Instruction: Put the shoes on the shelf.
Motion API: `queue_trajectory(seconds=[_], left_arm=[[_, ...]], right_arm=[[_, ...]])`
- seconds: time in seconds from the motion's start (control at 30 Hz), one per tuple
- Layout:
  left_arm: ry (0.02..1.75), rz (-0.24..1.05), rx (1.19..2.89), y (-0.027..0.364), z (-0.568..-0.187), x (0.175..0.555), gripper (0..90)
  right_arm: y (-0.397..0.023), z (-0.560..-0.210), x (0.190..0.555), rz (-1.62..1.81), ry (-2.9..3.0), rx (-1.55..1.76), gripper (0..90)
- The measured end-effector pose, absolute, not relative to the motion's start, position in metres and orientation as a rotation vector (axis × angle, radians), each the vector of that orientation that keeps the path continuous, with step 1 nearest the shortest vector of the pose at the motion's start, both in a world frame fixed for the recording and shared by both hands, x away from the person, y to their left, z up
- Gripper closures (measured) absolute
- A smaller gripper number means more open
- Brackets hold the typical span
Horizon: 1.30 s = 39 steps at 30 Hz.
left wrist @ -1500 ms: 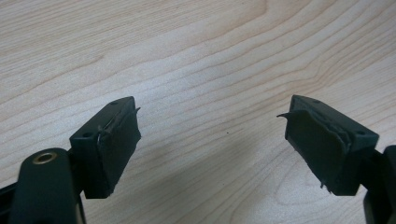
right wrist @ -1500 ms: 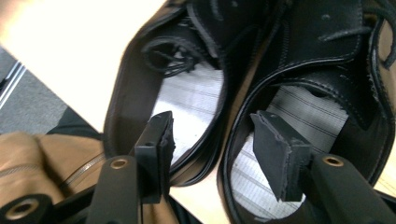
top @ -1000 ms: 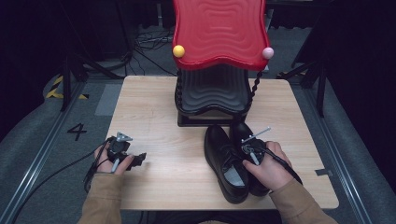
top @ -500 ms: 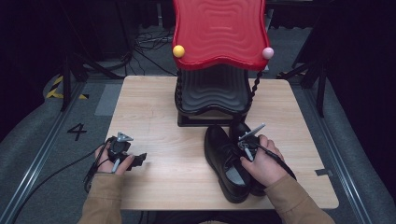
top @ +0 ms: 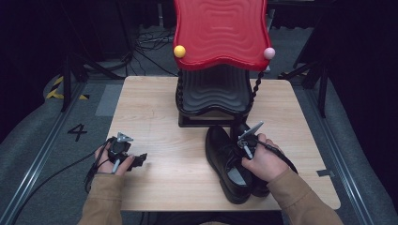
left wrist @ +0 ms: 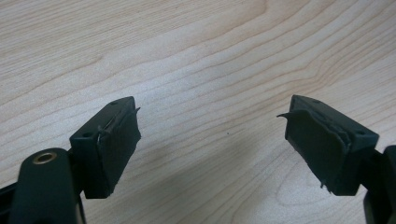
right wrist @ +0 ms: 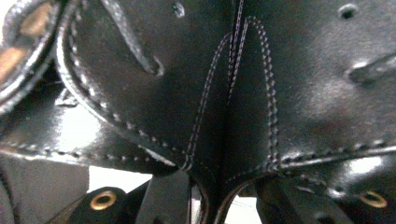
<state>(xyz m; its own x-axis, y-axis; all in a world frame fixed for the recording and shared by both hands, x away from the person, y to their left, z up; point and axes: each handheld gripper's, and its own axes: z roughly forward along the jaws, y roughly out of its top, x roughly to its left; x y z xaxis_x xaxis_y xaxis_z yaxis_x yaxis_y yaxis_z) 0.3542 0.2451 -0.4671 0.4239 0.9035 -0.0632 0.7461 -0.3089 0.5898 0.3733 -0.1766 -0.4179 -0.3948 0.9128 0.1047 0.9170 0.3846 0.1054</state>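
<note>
Down at the near left of the wooden table [top: 155, 117], my left gripper [top: 139, 161] sits low in my left hand [top: 112, 159], its black cable [top: 51, 177] trailing off over the table's edge toward the floor. Its jaws stand wide apart, released, with bare wood grain between the two black pads [left wrist: 116, 140] and nothing in the gap. Over on the right, my right hand [top: 264, 161] holds the right gripper [top: 241, 149] down against a pair of black leather shoes [top: 230, 164] that lie side by side at the near right of the table, toes pointing away from me toward the rack. The grey plate [top: 250, 130] on top of that gripper tilts up and to the right. In the right gripper view the stitched black leather [right wrist: 219, 93] comes right up to the camera, with a row of white stitching running down a seam, and a narrow ridge of that leather drops between my jaws at the bottom of the view; they look clenched on it, so I am grasping the shoe by its upper. Brass eyelets [right wrist: 103, 199] show on the gripper just below. Beyond the shoes, at the far middle of the table, stands a black wavy shoe rack [top: 213, 93] with a red wavy top tier [top: 220, 30], a yellow ball [top: 179, 51] at its left front corner and a pink ball [top: 269, 53] at its right.
</note>
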Motion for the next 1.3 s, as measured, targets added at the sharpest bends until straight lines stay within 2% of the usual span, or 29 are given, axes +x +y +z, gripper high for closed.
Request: queue_trajectory(seconds=[0.67, 0.83, 1.3], left_arm=[[1.394, 0.370, 2.130, 0.248, -0.465, 0.354, 18.2], [1.389, 0.370, 2.134, 0.249, -0.465, 0.354, 18.2], [1.392, 0.376, 2.123, 0.250, -0.465, 0.354, 18.1]], right_arm=[[-0.181, -0.408, 0.371, -0.237, -2.471, -1.777, 82.6], [-0.180, -0.397, 0.364, -0.252, -2.469, -1.752, 82.5], [-0.185, -0.333, 0.344, -0.291, -2.523, -1.672, 82.4]])
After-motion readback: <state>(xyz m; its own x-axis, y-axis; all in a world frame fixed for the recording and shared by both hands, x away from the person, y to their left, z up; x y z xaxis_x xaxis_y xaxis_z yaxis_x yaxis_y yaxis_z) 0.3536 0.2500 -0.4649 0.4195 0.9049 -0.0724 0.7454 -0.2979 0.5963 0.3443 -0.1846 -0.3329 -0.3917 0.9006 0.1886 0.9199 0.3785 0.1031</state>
